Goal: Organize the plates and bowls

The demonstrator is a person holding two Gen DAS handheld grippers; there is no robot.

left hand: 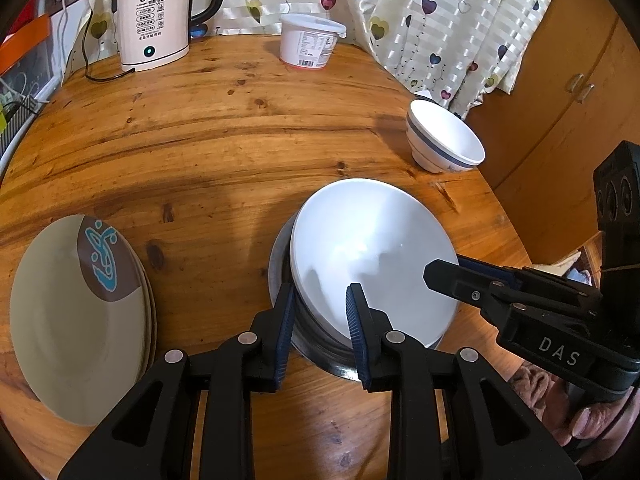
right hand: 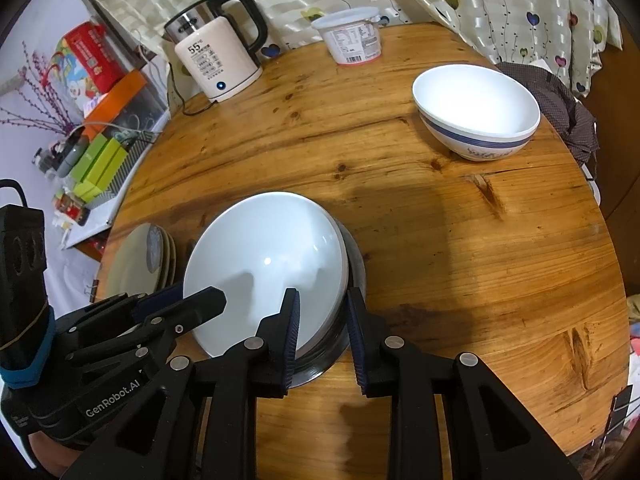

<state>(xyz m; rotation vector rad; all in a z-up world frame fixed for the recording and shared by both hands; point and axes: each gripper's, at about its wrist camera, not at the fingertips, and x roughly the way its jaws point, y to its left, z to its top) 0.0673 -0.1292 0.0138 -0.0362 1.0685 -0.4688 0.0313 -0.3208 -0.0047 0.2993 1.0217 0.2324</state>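
A stack of white deep plates point(left hand: 360, 232) point(right hand: 272, 240) lies nested in a steel bowl point(left hand: 280, 256) point(right hand: 354, 260) at the near middle of the round wooden table point(left hand: 240, 128). My left gripper point(left hand: 320, 320) point(right hand: 196, 298) is shut on the stack's near-left rim, one pad inside the top plate and one outside the steel bowl. My right gripper point(right hand: 322, 324) point(left hand: 444, 268) clamps the opposite rim in the same way. A pile of beige plates point(left hand: 80, 320) point(right hand: 140, 264) with a brown and teal motif lies to the left. A white bowl with a blue band point(left hand: 444, 140) point(right hand: 476, 112) stands at the far right.
A cream electric kettle point(left hand: 154, 20) point(right hand: 216, 60) with its cord and a white lidded tub point(left hand: 310, 40) point(right hand: 352, 36) stand at the table's back edge, before a heart-patterned curtain. A wooden cabinet point(left hand: 568, 80) is on the right. Dark cloth point(right hand: 564, 104) hangs beyond the banded bowl.
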